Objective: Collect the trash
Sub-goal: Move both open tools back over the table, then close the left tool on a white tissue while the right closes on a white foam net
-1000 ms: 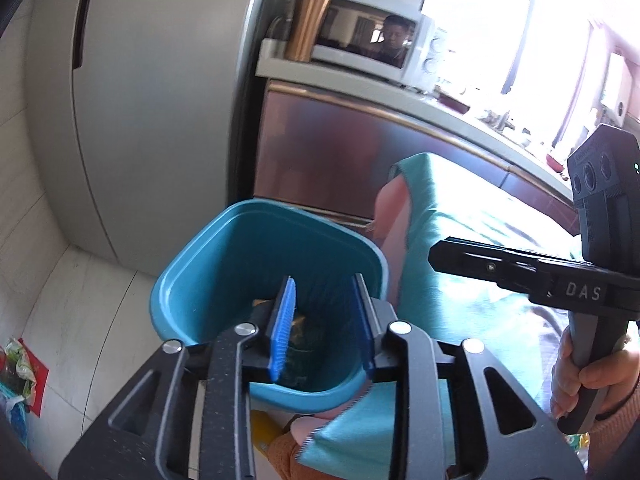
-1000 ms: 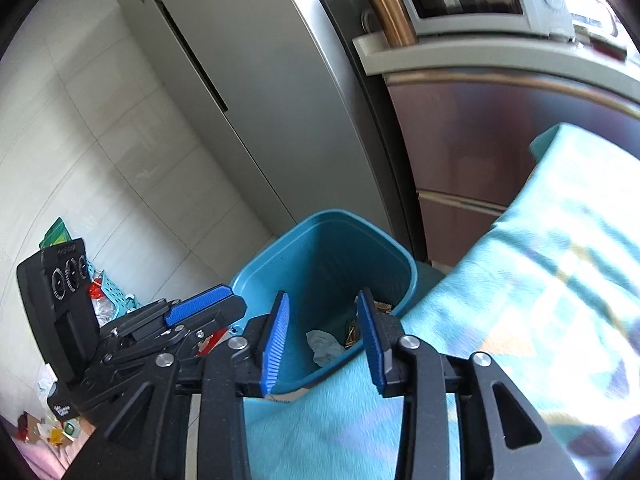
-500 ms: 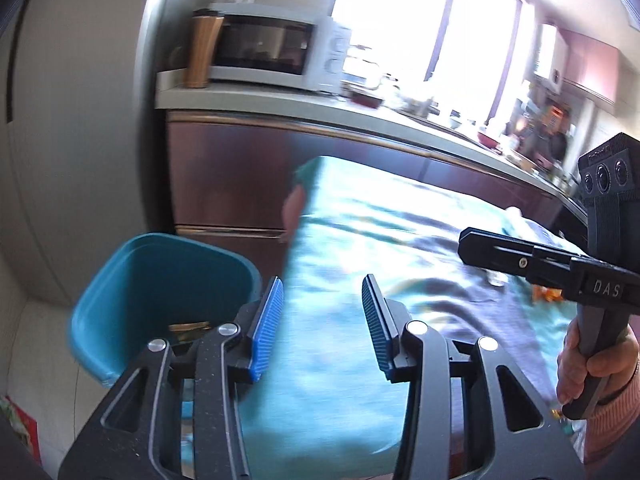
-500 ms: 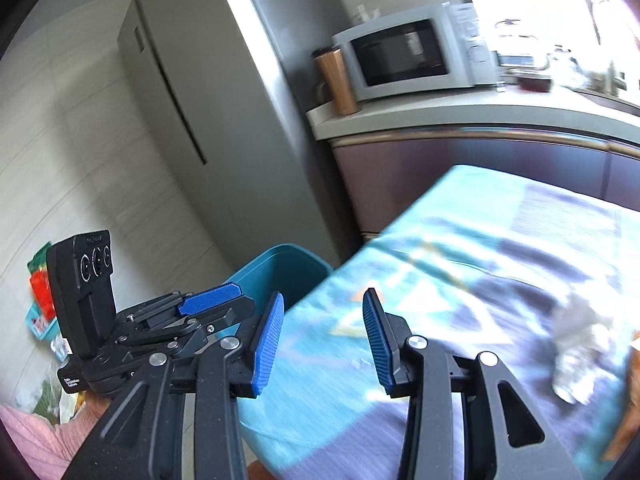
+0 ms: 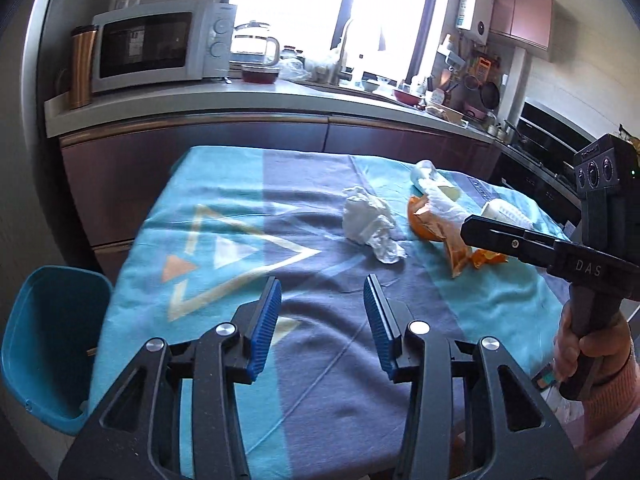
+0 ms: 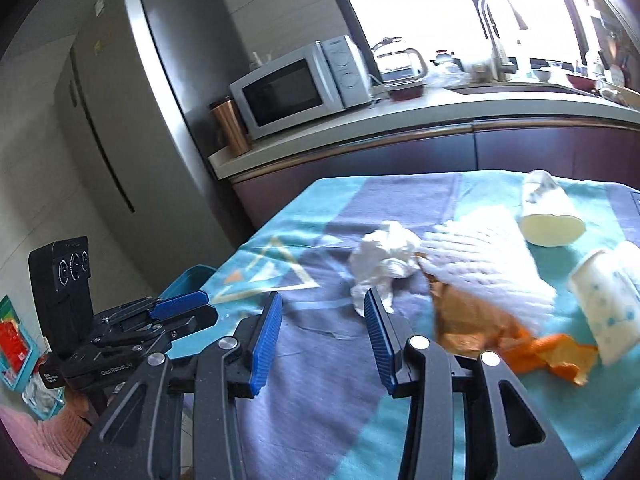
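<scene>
A crumpled white tissue (image 5: pixel 370 224) (image 6: pixel 384 256) lies mid-table on the teal and purple cloth (image 5: pixel 240 208). Right of it are a brown-orange wrapper (image 5: pixel 436 224) (image 6: pixel 472 316), orange peel (image 6: pixel 560 356), a white ribbed wrapper (image 6: pixel 480 256), a tipped clear cup (image 6: pixel 548 216) and a tipped dotted paper cup (image 6: pixel 608 300). The teal bin (image 5: pixel 52 340) (image 6: pixel 188 280) stands below the table's left edge. My left gripper (image 5: pixel 322 284) is open and empty above the near cloth. My right gripper (image 6: pixel 322 296) is open and empty, just short of the tissue.
Behind the table runs a dark cabinet with a counter (image 5: pixel 260 96) carrying a microwave (image 5: pixel 156 46), a copper tumbler (image 5: pixel 82 66), a glass kettle (image 5: pixel 254 46) and a sink tap. A steel fridge (image 6: pixel 152 120) stands left. Packets lie on the floor (image 6: pixel 16 344).
Both grippers swung from over the bin to the right, over the table. The bin slid to the left edge of both views and the trash came into sight. Both jaws opened slightly wider.
</scene>
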Available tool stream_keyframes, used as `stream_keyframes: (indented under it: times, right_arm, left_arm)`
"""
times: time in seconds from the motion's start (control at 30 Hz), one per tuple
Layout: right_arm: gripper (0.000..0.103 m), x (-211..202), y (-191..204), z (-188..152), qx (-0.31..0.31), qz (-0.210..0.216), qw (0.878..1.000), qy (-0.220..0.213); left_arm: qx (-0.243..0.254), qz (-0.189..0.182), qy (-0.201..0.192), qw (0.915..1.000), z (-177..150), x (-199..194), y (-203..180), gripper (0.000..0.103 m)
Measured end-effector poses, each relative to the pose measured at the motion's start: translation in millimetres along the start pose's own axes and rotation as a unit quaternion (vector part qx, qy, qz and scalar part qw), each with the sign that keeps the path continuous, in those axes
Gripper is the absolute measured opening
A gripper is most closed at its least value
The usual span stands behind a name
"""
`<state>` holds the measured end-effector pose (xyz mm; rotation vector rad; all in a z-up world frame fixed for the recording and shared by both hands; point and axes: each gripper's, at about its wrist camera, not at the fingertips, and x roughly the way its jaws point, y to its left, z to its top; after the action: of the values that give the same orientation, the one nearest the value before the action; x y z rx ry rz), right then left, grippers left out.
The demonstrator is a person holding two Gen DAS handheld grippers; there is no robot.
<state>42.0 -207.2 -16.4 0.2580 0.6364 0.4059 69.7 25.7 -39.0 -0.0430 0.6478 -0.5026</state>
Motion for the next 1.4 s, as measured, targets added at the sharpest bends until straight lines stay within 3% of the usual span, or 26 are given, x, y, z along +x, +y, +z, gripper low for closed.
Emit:
stream_keyframes:
  times: [0.3, 0.57, 0.7, 0.83, 1.03, 1.17, 1.3, 1.4]
  right_arm:
    - [0.041, -28.5, -58.8, -14.3, 0.047, -0.049, 0.998, -0.015]
    - [0.043, -27.1, -77.6, -10.7, 0.049, -0.073, 0.996, -0.023]
    - [0.06, -17.9, -82.4, -2.4, 0.04, -0.086, 0.995, -0.022]
    - [0.061, -6.3, -85.6, 3.8, 0.026, -0.095, 0.995, -0.012]
    - [0.06, 8.3, -89.8, 6.4, 0.021, -0.097, 0.995, 0.008]
    - [0.048, 12.2, -92.3, 5.4, 0.021, -0.1, 0.995, 0.018]
    - [0.031, 11.8, -93.6, 5.1, 0.019, -0.101, 0.994, 0.021]
    - [0.024, 11.6, -93.6, 5.7, 0.014, -0.102, 0.994, 0.022]
  left_arm:
    - [0.027, -0.026, 0.024, 0.999, 11.2, 40.5, -43.4, 0.043]
    - [0.041, -0.006, 0.047, 0.998, 29.5, 76.1, -52.3, 0.044]
    - [0.041, 0.016, 0.058, 0.9973, 40.8, 97.8, -52.9, 0.045]
    - [0.04, 0.031, 0.073, 0.996, 50.0, 119.0, -51.8, 0.047]
    - [0.052, 0.032, 0.099, 0.9932, 56.1, 145.0, -55.4, 0.057]
    - [0.058, 0.032, 0.108, 0.9919, 56.6, 155.0, -58.9, 0.053]
    - [0.063, 0.026, 0.118, 0.9906, 54.2, 161.1, -64.6, 0.033]
    - [0.063, 0.024, 0.118, 0.9907, 53.6, 161.7, -66.4, 0.025]
